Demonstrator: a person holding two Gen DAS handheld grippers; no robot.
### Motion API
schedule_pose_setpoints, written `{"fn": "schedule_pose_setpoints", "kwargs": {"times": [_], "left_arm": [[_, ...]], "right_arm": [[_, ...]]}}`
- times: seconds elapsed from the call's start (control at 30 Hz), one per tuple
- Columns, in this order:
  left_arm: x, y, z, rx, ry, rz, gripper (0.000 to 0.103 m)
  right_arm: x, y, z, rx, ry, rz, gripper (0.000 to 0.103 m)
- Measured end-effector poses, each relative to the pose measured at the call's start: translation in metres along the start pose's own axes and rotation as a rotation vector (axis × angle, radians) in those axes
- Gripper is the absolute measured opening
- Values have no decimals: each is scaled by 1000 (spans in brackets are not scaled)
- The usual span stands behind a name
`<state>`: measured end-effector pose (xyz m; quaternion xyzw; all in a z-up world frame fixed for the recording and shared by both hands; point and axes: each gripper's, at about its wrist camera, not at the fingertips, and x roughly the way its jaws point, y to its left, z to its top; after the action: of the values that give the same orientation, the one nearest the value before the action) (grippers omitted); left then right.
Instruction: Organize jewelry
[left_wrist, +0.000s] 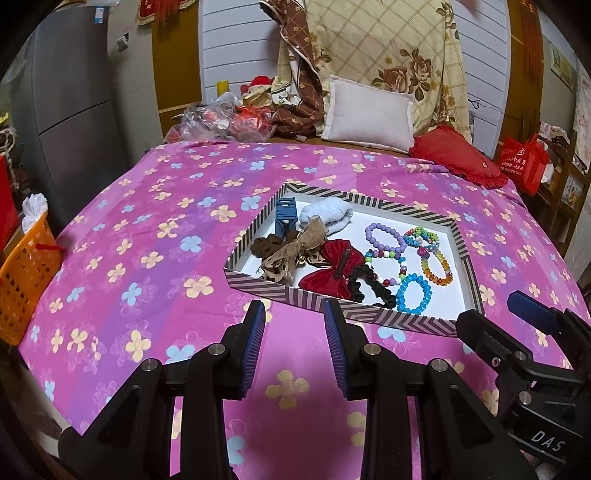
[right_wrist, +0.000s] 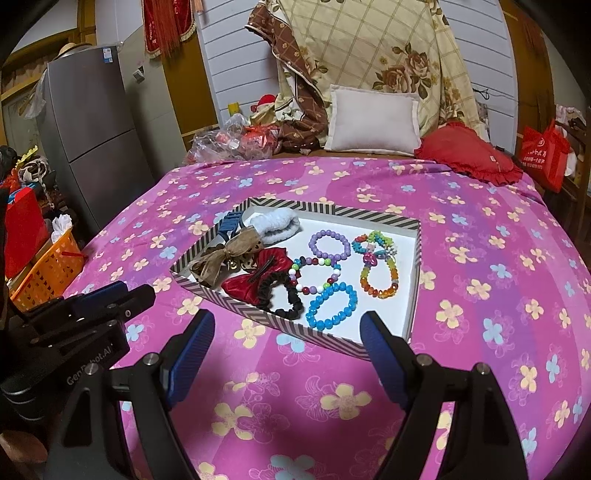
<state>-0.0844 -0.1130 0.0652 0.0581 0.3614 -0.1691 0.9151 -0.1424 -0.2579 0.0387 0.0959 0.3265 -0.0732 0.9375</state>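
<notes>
A shallow striped tray (left_wrist: 373, 316) (right_wrist: 334, 341) lies on the pink flowered bedspread. In it lie a blue bead bracelet (left_wrist: 413, 293) (right_wrist: 331, 304), a purple one (left_wrist: 384, 237) (right_wrist: 328, 244), a mixed-colour one (right_wrist: 317, 276), an orange one (right_wrist: 380, 282), a red bow (left_wrist: 332, 267) (right_wrist: 255, 277), a black scrunchie (right_wrist: 279, 295), a brown bow (left_wrist: 291, 251), a pale blue fluffy scrunchie (left_wrist: 327, 216) and a blue clip (left_wrist: 285, 216). My left gripper (left_wrist: 294, 314) hovers open just before the tray's near edge, empty. My right gripper (right_wrist: 288, 325) stands open wide over the near rim, empty.
An orange basket (left_wrist: 26, 280) stands beside the bed at the left. A grey fridge (right_wrist: 92, 122) is behind it. Pillows (left_wrist: 369, 110), a red cushion (left_wrist: 458, 157) and plastic bags (left_wrist: 214, 118) crowd the head of the bed. Bare bedspread (left_wrist: 147, 221) surrounds the tray.
</notes>
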Motion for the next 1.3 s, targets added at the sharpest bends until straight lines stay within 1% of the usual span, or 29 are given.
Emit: {"fn": "schedule_pose_setpoints", "kwargs": {"times": [1.3], "left_arm": [[1, -4, -1, 3, 9, -3, 35]], "right_arm": [[1, -3, -2, 5, 11, -3, 84]]}}
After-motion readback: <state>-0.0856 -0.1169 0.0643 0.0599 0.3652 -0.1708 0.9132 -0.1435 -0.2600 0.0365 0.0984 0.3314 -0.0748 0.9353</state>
